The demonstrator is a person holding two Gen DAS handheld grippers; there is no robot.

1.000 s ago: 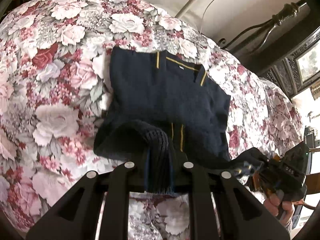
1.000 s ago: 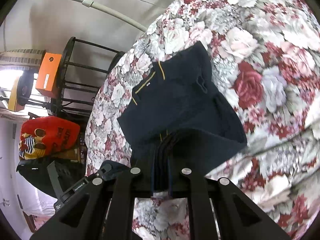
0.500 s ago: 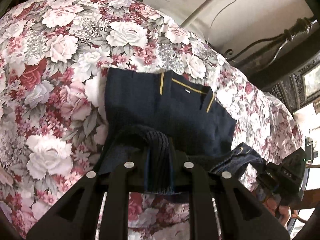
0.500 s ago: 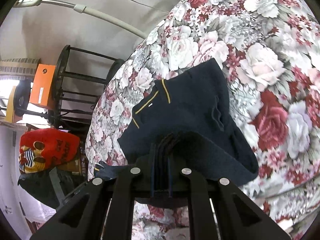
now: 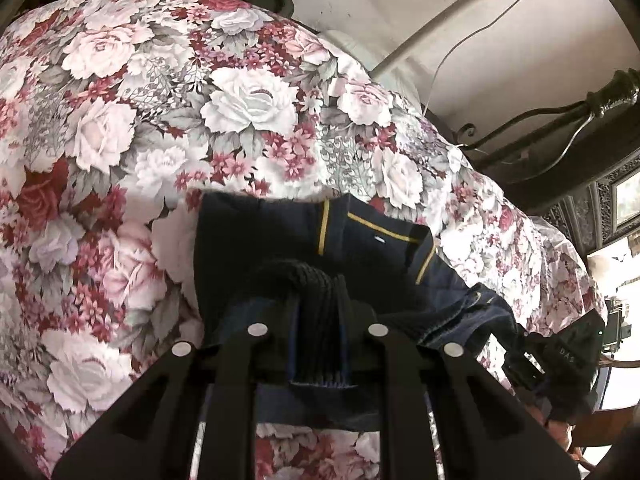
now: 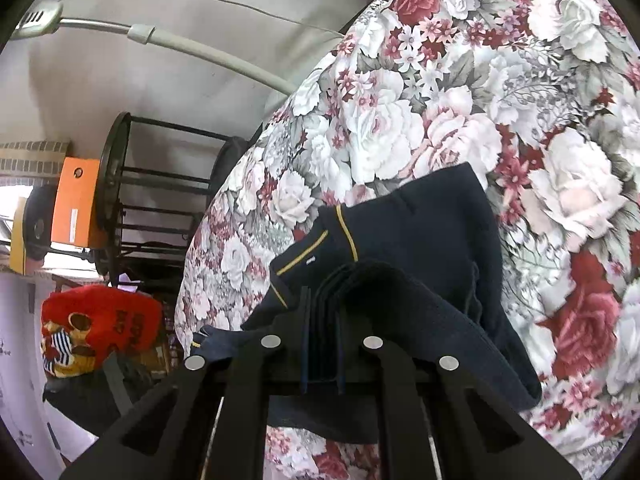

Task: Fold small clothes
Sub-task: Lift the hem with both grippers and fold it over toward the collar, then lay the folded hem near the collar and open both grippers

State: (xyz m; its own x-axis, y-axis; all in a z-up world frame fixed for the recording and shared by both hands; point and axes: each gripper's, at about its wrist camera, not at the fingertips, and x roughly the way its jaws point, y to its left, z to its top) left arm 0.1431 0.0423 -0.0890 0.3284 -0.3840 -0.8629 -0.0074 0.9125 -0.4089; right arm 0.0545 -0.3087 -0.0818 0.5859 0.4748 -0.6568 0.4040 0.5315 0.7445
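Note:
A small navy knit vest point(image 5: 256, 240) point(image 6: 420, 232) with thin yellow stripes at its neckline lies on a floral bedspread point(image 5: 120, 128) point(image 6: 520, 120). My left gripper point(image 5: 318, 320) is shut on a bunched ribbed hem of the vest, lifted over the lower part toward the neckline. My right gripper point(image 6: 322, 328) is shut on the other hem corner, likewise folded over the body. In the left wrist view the right gripper's body point(image 5: 576, 356) shows at the right edge, with the hem stretched between the two.
A white pipe point(image 6: 200, 48) and wall stand behind the bed. A dark metal rack point(image 6: 132, 208) with an orange box point(image 6: 76, 200) and a red bag point(image 6: 96, 320) sit beside the bed. A dark iron bed rail point(image 5: 560, 120) runs at the far right.
Both grippers carried the vest's hem further over its body toward the neckline; less of the vest's front shows now, and the lower yellow stripes are covered.

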